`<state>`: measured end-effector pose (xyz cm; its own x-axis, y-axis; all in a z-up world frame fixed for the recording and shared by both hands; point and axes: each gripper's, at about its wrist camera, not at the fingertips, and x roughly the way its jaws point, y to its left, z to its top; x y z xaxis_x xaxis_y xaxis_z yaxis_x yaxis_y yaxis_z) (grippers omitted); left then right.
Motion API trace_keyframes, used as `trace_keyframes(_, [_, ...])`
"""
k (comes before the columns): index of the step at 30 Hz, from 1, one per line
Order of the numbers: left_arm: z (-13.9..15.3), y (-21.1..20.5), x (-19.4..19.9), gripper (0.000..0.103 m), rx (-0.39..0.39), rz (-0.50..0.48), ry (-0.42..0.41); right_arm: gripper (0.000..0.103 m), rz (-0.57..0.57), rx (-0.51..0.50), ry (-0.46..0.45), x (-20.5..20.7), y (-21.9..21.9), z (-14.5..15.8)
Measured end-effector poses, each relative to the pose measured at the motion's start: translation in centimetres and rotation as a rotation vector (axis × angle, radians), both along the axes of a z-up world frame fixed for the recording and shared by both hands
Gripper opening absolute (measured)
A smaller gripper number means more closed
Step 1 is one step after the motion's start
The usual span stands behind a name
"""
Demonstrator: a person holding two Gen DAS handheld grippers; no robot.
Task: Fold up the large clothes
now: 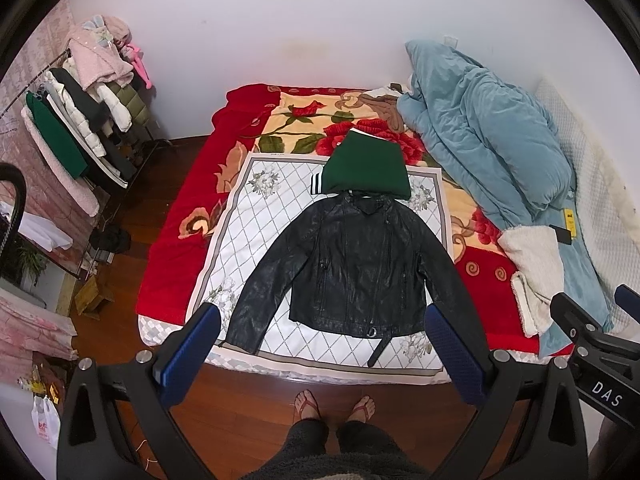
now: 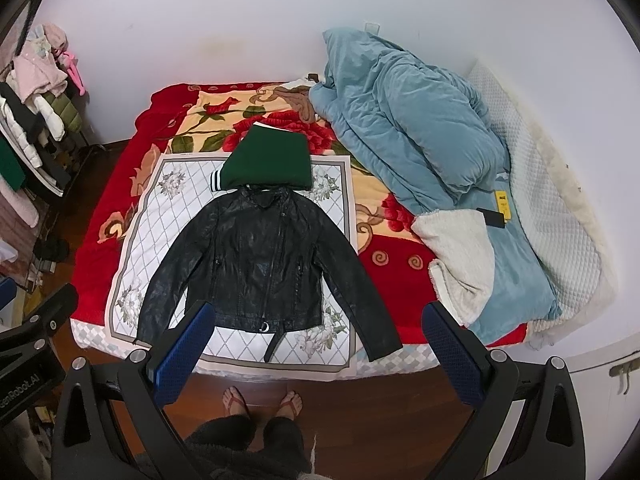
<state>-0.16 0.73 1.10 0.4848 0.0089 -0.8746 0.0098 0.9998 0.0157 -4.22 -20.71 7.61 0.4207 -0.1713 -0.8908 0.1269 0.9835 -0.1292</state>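
Observation:
A black leather jacket (image 1: 356, 264) lies flat, front up, sleeves spread, on a white patterned cloth (image 1: 256, 216) on the bed. It also shows in the right wrist view (image 2: 260, 260). A folded green garment (image 1: 366, 168) with striped cuff lies just beyond its collar, also in the right wrist view (image 2: 268, 160). My left gripper (image 1: 320, 344) is open and empty, held high above the bed's near edge. My right gripper (image 2: 320, 344) is open and empty at similar height; its body shows at the left view's right edge (image 1: 592, 344).
A red floral blanket (image 1: 180, 240) covers the bed. A blue quilt (image 1: 492, 140) and white fleece (image 1: 536, 264) lie along the right side. A clothes rack (image 1: 80, 120) stands at left. The person's feet (image 1: 332, 404) stand on the wooden floor.

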Motion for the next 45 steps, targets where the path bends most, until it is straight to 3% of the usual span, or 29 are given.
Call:
trace_keyframes(15, [1.4, 0.5, 0.9, 0.103, 0.004, 0.001, -0.025, 0.103, 0.015, 0.009, -0.016, 1.3, 0.9, 1.4])
trace_keyframes(45, [2.4, -0.1, 2.3, 0.103, 0.005, -0.008, -0.04, 0.103, 0.01, 0.009, -0.021, 0.6, 1.0, 1.2])
